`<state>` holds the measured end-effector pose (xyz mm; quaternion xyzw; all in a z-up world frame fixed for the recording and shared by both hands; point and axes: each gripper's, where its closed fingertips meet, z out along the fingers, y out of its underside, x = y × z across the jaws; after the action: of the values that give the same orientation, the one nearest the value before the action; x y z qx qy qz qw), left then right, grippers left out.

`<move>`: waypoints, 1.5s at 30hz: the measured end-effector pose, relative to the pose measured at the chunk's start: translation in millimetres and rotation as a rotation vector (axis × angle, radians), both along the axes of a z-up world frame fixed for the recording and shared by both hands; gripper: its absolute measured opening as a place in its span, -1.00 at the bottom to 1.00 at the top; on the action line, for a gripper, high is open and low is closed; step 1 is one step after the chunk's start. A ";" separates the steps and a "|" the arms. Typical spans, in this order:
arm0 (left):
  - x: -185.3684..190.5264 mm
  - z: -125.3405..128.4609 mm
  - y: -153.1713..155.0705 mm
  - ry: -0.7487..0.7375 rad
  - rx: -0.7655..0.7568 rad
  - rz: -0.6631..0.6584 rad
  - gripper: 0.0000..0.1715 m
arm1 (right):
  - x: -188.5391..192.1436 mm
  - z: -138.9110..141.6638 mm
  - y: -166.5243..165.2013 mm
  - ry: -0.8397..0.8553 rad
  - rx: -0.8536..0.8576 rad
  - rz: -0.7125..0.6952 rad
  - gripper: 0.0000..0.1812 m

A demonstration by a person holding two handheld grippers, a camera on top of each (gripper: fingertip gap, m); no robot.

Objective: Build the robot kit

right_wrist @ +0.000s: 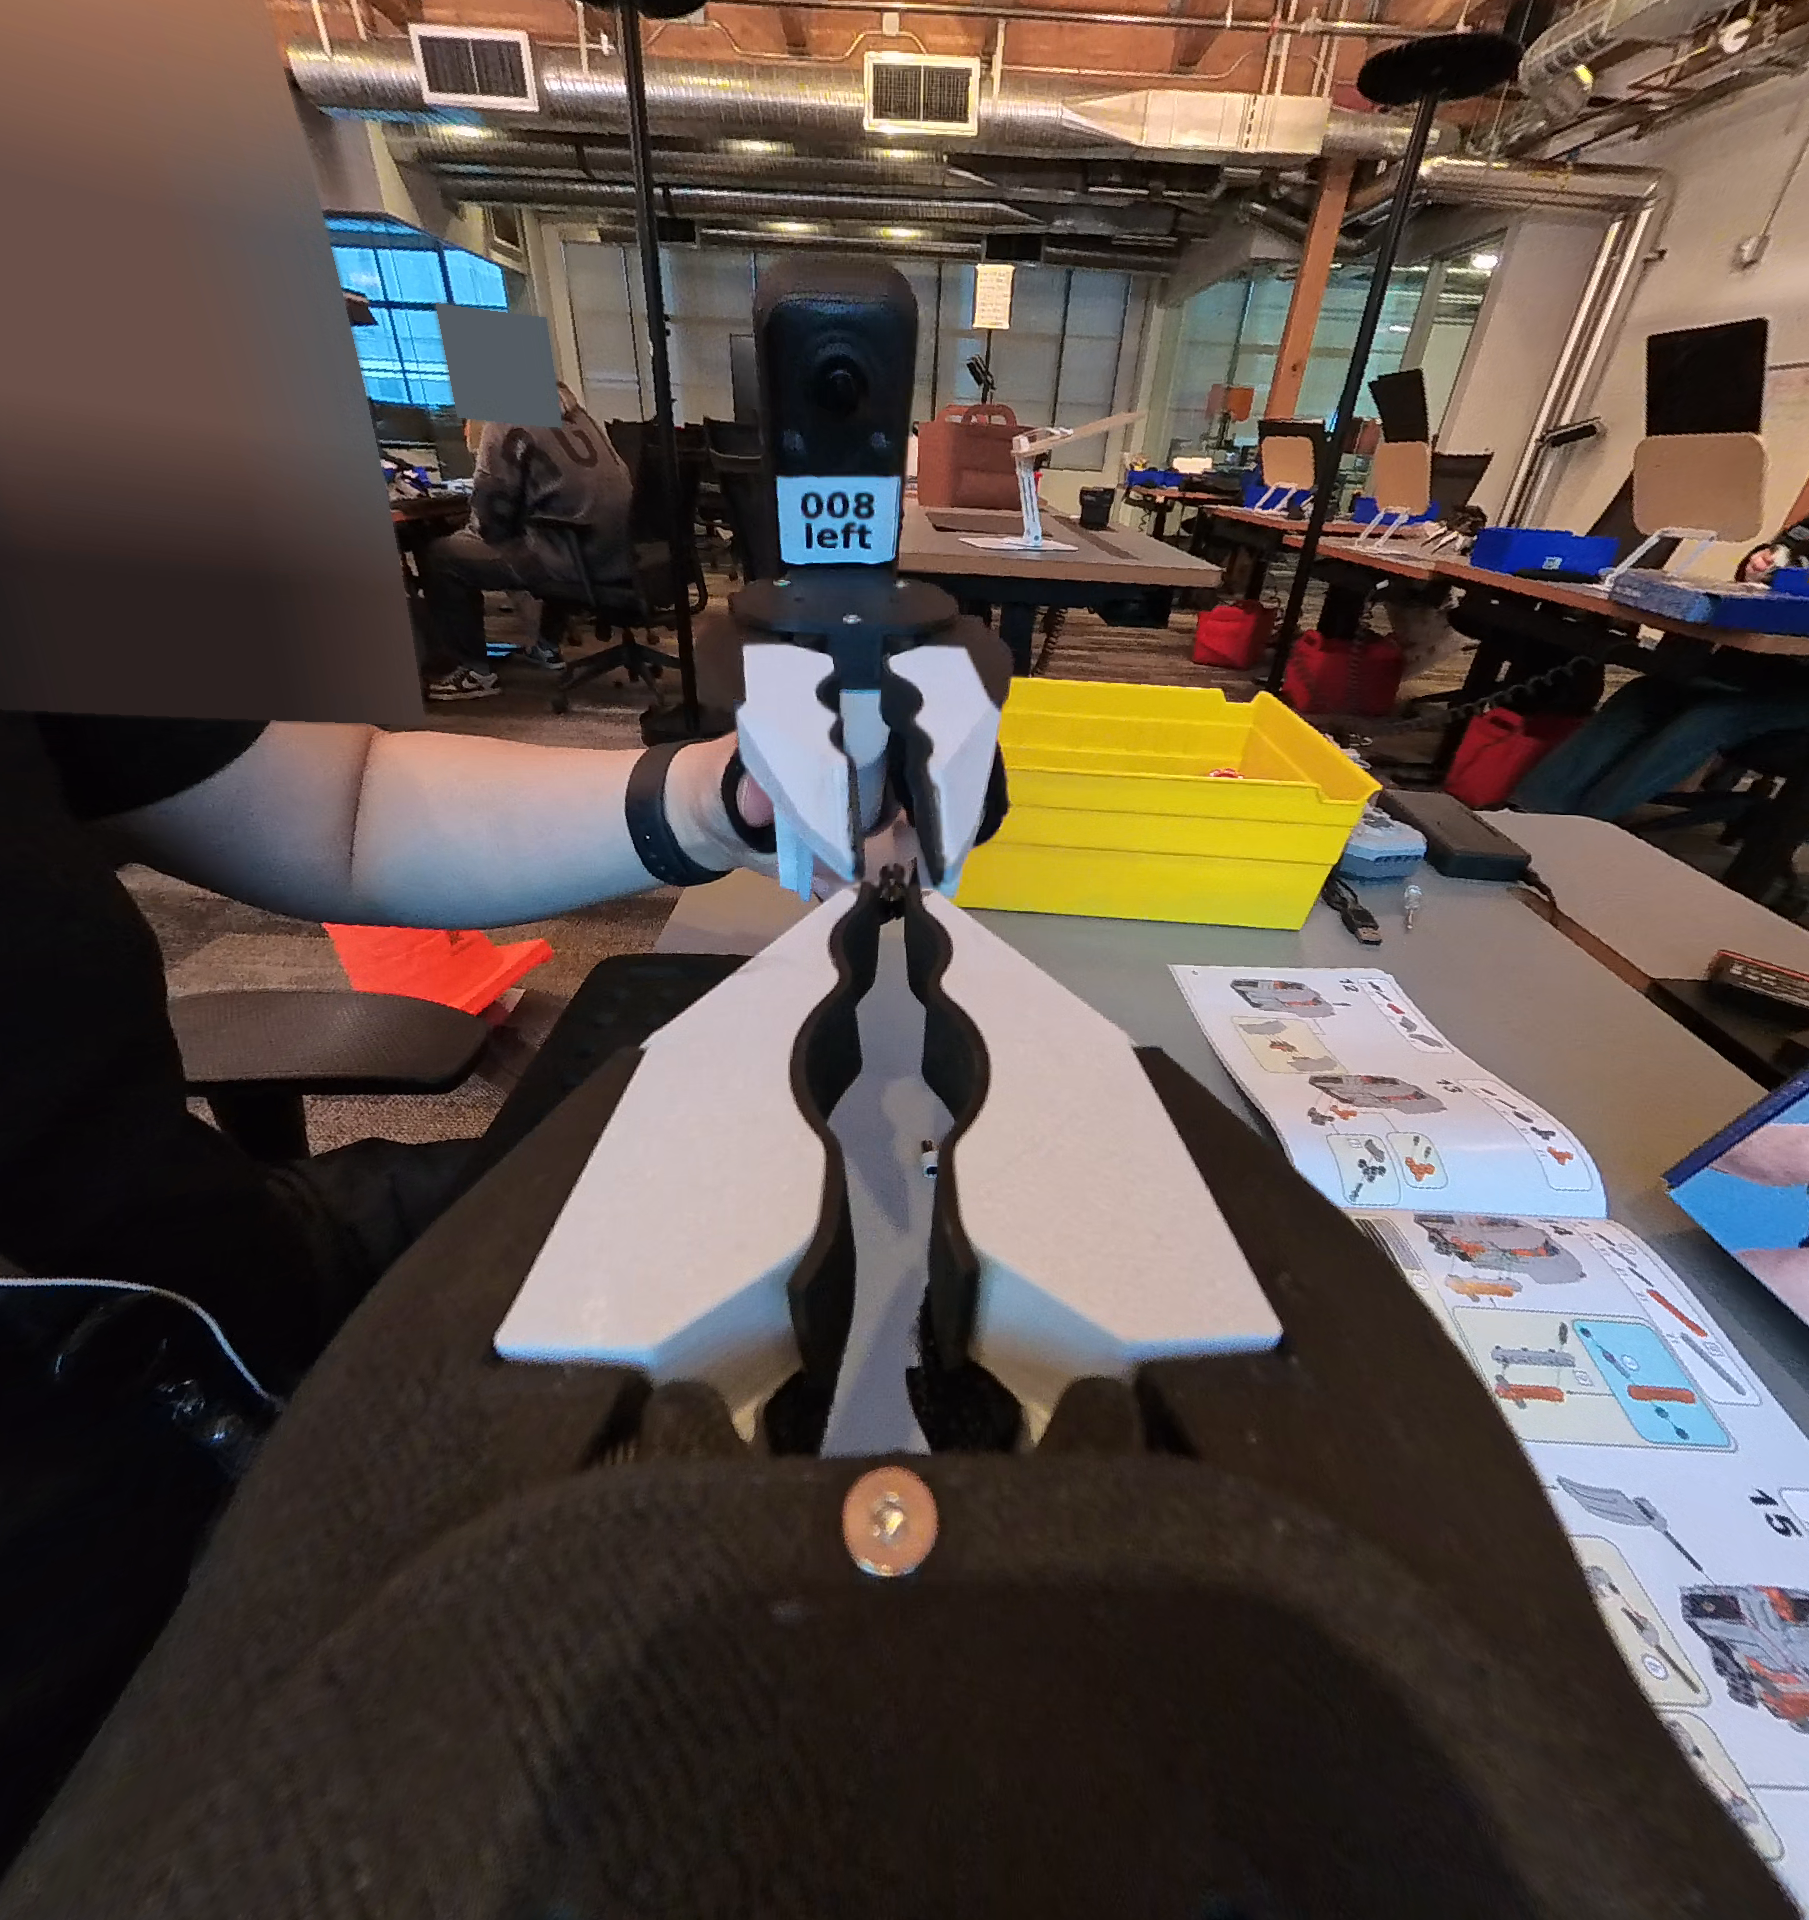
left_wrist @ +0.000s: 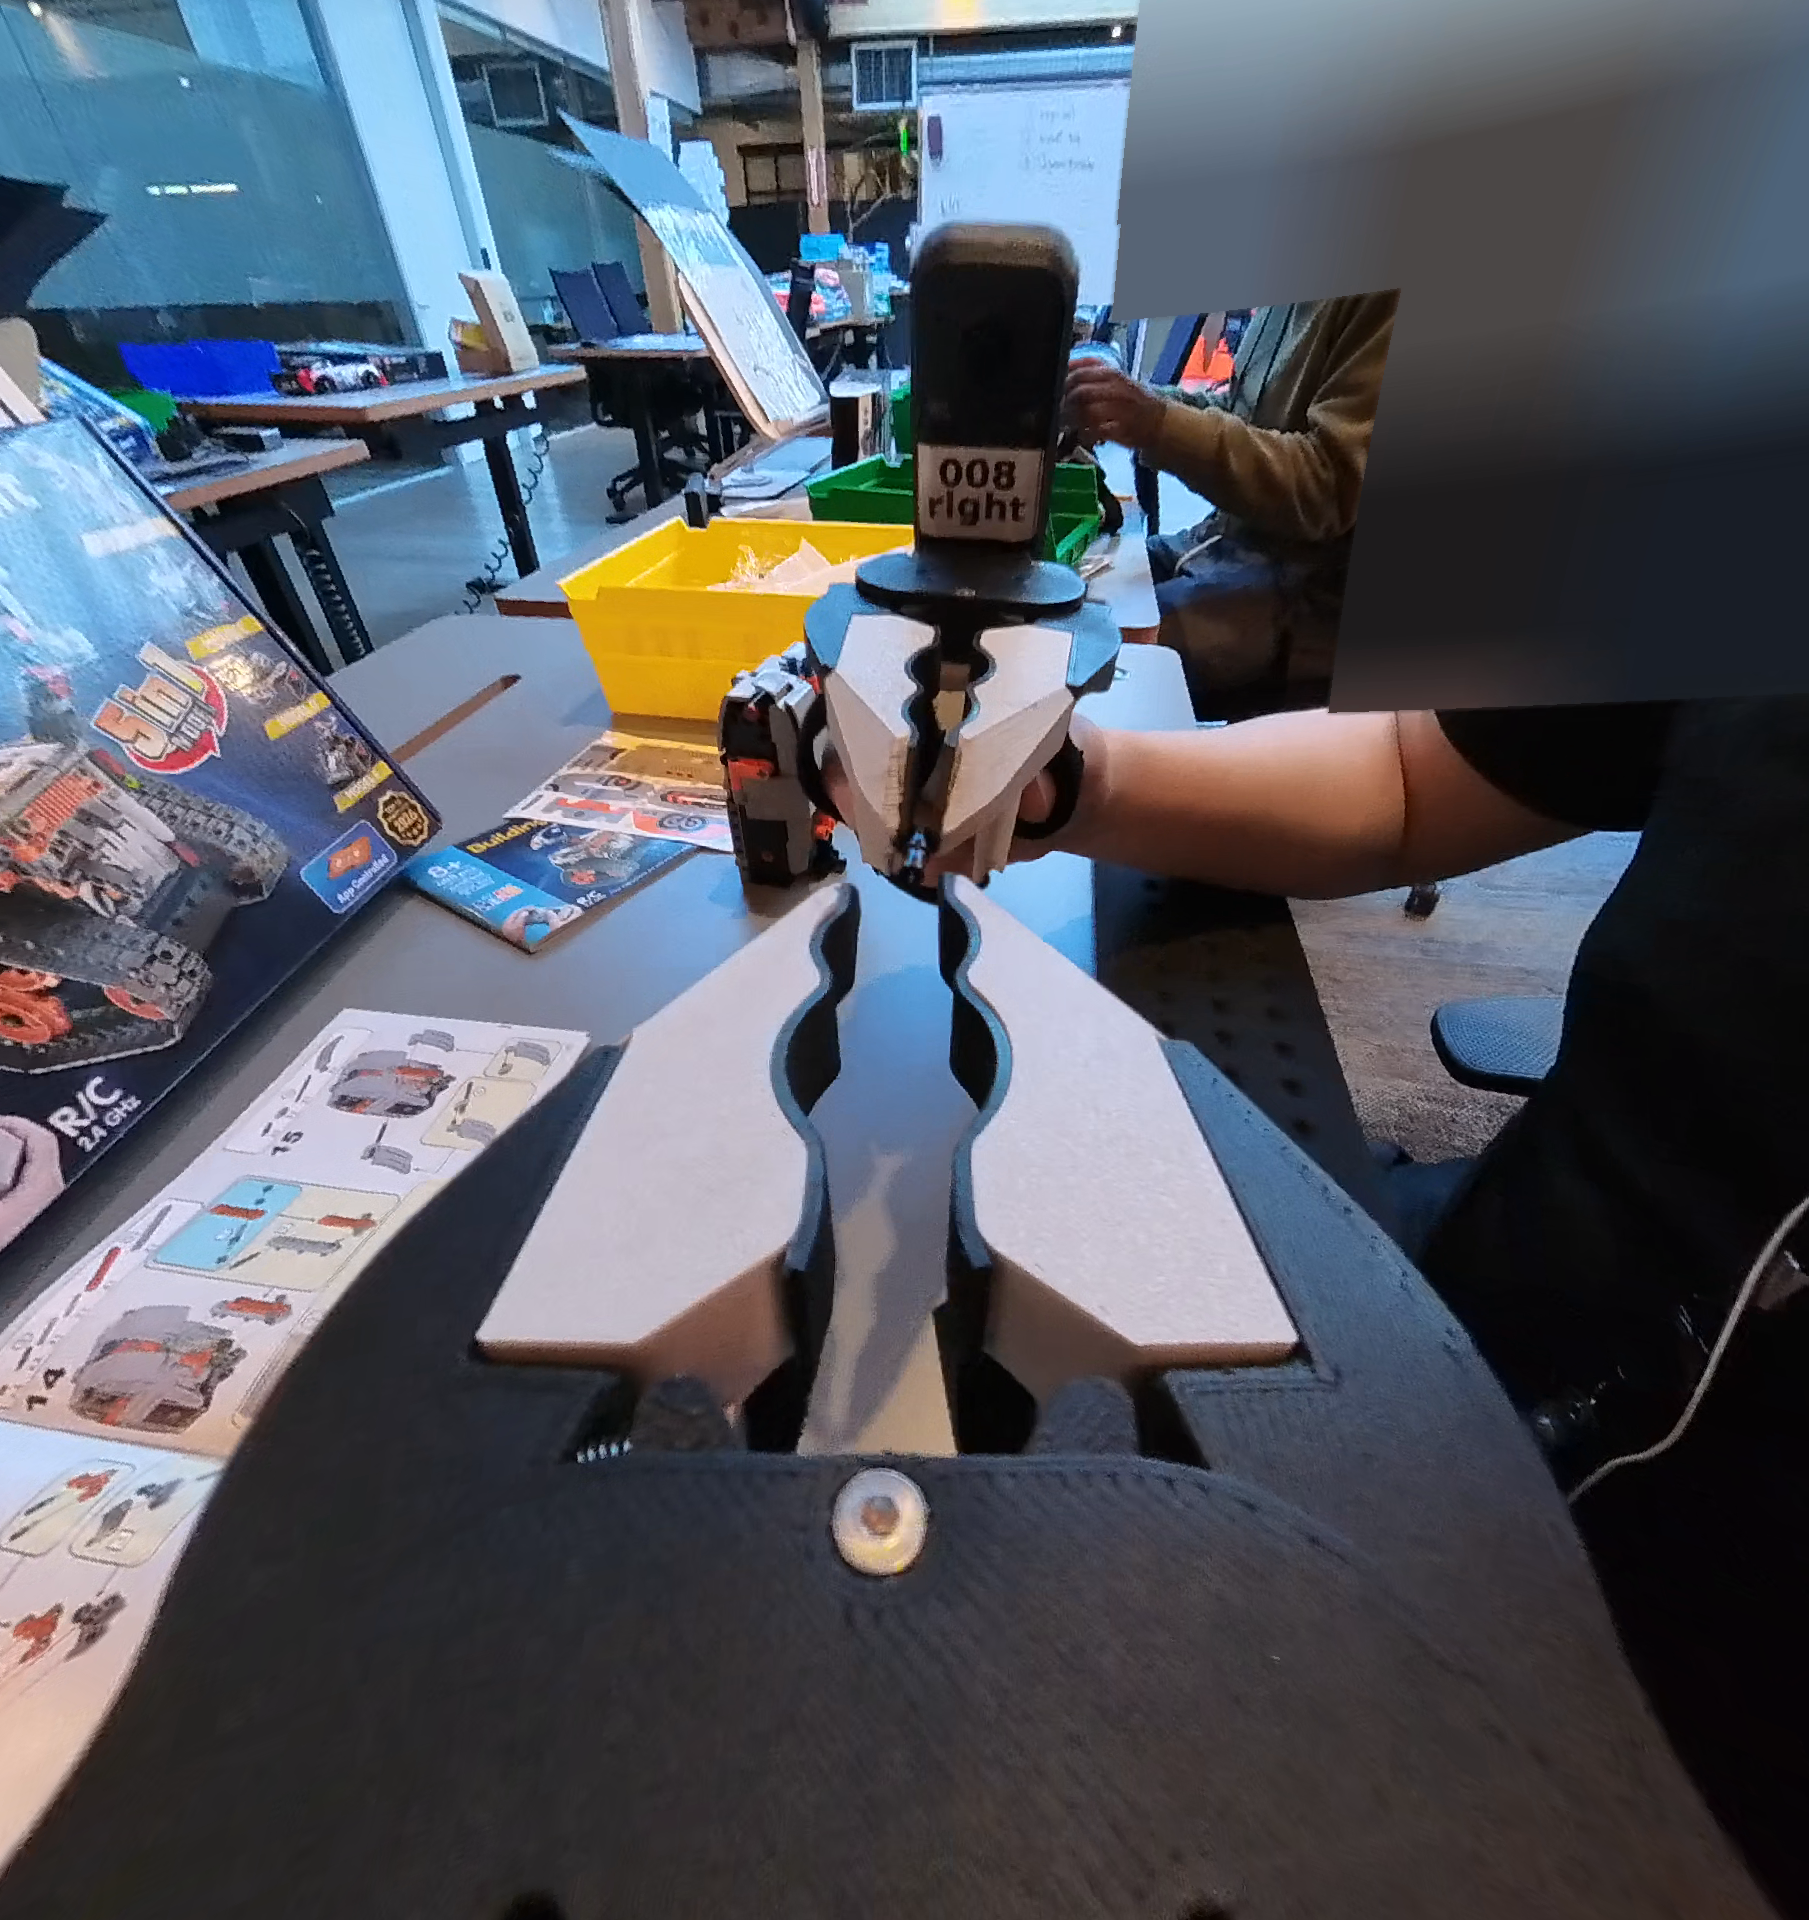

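Pin, small, dark and stiff, is pinched at the very tips of the right gripper, jaws nearly together; it looks light and easily dropped. Opposite, just beyond those tips, the left gripper is held slightly apart, empty

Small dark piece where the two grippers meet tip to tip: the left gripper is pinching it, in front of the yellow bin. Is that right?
Not quite. The right gripper pinches the small dark piece; the left gripper faces it with jaws apart. The left wrist view shows this. The yellow bin does stand behind them.
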<state>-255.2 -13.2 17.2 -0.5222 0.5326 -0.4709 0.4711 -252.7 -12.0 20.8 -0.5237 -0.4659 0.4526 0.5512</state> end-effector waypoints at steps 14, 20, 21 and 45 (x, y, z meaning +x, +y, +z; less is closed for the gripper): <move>6.8 -2.0 -5.2 -0.010 0.000 -0.033 -0.96 | -1.5 -2.5 -1.5 0.010 -0.026 0.024 -0.98; 8.8 -2.7 -5.3 -0.016 0.001 -0.034 -0.99 | -0.3 -1.3 -1.5 0.021 -0.037 0.032 -0.98; 8.9 -2.7 -5.0 -0.016 -0.004 -0.035 -0.99 | -0.2 -1.5 -1.4 0.020 -0.038 0.033 -0.98; -21.4 3.1 10.3 -0.120 -0.088 0.141 -1.00 | 53.3 -74.0 79.0 -0.454 -0.308 -0.468 -0.81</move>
<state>-276.6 -2.8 20.3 -0.5494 0.4442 -0.4901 0.5106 -199.4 67.0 -53.2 -0.7802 -0.3706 0.2511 0.4369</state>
